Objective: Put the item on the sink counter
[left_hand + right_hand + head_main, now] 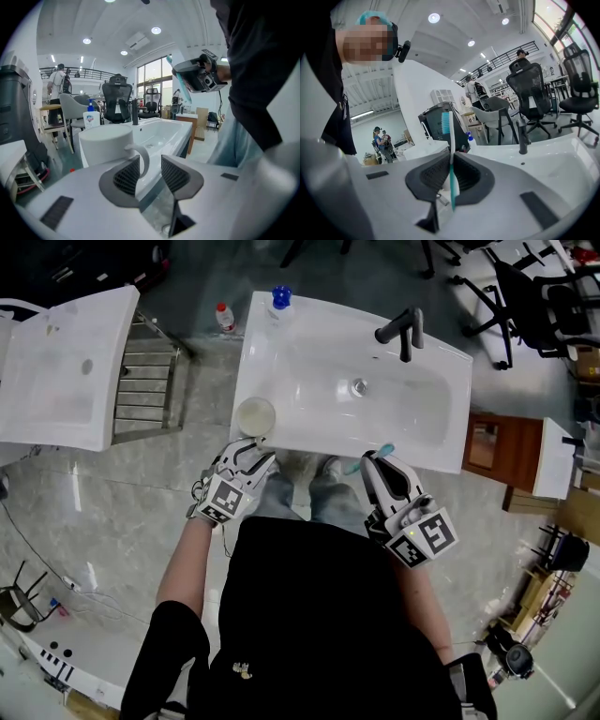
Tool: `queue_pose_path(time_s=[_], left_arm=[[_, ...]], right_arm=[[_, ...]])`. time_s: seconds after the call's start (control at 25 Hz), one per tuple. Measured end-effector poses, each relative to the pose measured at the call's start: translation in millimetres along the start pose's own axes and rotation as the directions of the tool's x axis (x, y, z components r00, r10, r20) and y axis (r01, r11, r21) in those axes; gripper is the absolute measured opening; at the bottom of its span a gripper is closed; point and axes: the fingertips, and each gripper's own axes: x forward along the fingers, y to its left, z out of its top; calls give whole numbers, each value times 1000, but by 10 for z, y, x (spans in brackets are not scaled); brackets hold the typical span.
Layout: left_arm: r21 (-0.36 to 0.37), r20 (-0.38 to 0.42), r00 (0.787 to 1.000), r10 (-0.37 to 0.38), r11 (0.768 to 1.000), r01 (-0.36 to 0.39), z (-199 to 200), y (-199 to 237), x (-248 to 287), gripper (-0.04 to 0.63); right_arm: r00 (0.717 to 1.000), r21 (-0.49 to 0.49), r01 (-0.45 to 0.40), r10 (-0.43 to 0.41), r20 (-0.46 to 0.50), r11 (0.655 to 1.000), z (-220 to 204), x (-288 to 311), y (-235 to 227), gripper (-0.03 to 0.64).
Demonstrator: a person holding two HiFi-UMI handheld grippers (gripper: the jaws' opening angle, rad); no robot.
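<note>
Sitting upright at front-left corner of white sink bench (272,352): white ceramic mug (256,415), handle between parted jaws of left tool (151,173), unclamped. Pinched tight in right tool (451,176): teal-and-white toothbrush (451,140), bristles up, at bench's front edge.

From where I stand, the basin (319,381) lies open through its middle. Around the sink (457,409) rim, a mug (255,415) blocks 8 o'clock, a soap bottle (280,302) 11 o'clock, the tap (403,331) 1 o'clock. The rim from 3 to 5 o'clock is free.
</note>
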Motion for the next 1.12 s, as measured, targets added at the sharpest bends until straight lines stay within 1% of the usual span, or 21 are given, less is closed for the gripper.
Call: queue_pose_path(time_s=[0.4,0.48,0.56,0.64,0.72,0.84,1.0,1.04,1.08,1.12], left_arm=[[-6,-17,997,70,998,-70,-43,42,-230,141],[-29,-15,994,109,994,-110,-36,44,-353,141],[-79,3,985,174,982,-173,6,99,-502,140],[-141,29,970,242,961,-236,76,167,-668,138],[-202,53,949,310,934,-294,141,229,-864,120],[-293,80,904,420,877,-381,225,301,-1173,88],[-412,85,847,524,793,-449,257,259,-1516,51],[-429,80,834,545,774,-465,262,231,-1578,44],[-431,74,822,564,762,-484,277,207,-1627,41],[-417,62,812,580,754,-507,291,191,-1664,37]], right_arm=[[1000,-9,-32,32,1,999,37,58,48,46],[998,-16,-58,58,6,998,81,123,97,46],[995,-29,-96,97,11,995,143,231,158,46],[991,-43,-134,135,15,990,203,346,236,46],[985,-53,-169,170,12,984,244,457,330,46],[972,-65,-235,236,-1,970,302,657,451,46],[950,-84,-312,311,-23,946,345,915,593,46],[944,-86,-330,328,-31,940,347,988,624,46],[939,-87,-345,343,-39,935,346,1062,651,46],[934,-87,-358,355,-47,930,341,1135,675,46]])
